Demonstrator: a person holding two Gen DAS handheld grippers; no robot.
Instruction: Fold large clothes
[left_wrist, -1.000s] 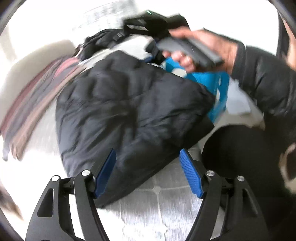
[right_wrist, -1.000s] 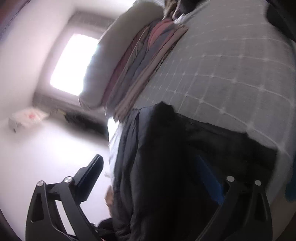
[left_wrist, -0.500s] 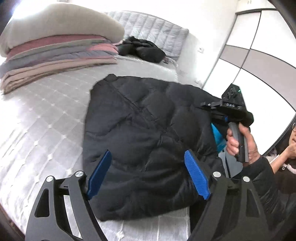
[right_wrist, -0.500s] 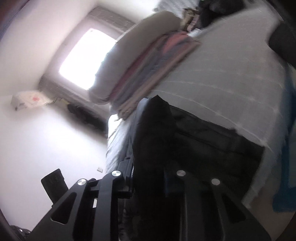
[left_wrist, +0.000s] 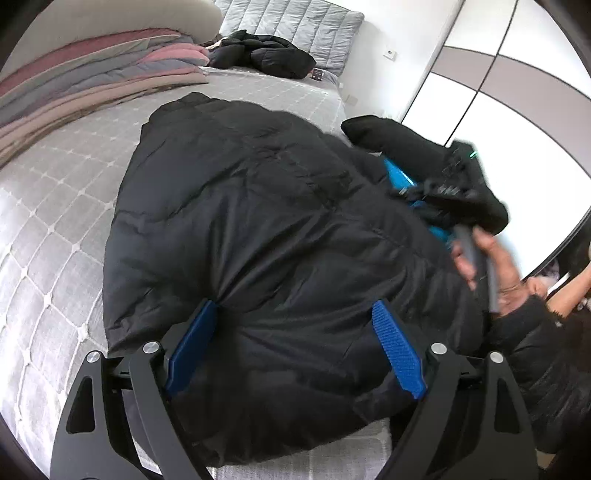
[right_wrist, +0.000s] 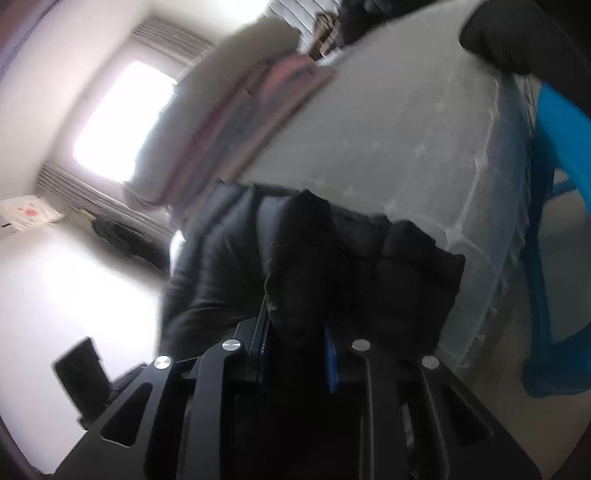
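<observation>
A large black puffer jacket (left_wrist: 258, 229) lies spread on the grey quilted bed (left_wrist: 44, 229), reaching its near edge. My left gripper (left_wrist: 295, 354) is open, its blue pads either side of the jacket's near hem, pressing on it. My right gripper (right_wrist: 295, 347) is shut on a fold of the black jacket (right_wrist: 303, 258), which bulges up between its fingers. In the left wrist view the right gripper (left_wrist: 454, 192) is at the jacket's right edge, holding a lifted sleeve (left_wrist: 388, 136), blurred by motion.
A stack of folded blankets (left_wrist: 92, 85) lies along the bed's left side. Another dark garment (left_wrist: 266, 53) sits by the pillow (left_wrist: 295, 22). A blue plastic stool (right_wrist: 554, 221) stands beside the bed. A wardrobe (left_wrist: 498, 92) is at right.
My right gripper closed on the jacket's edge and is lifting a sleeve. My left gripper moved in onto the jacket's near hem, still open.
</observation>
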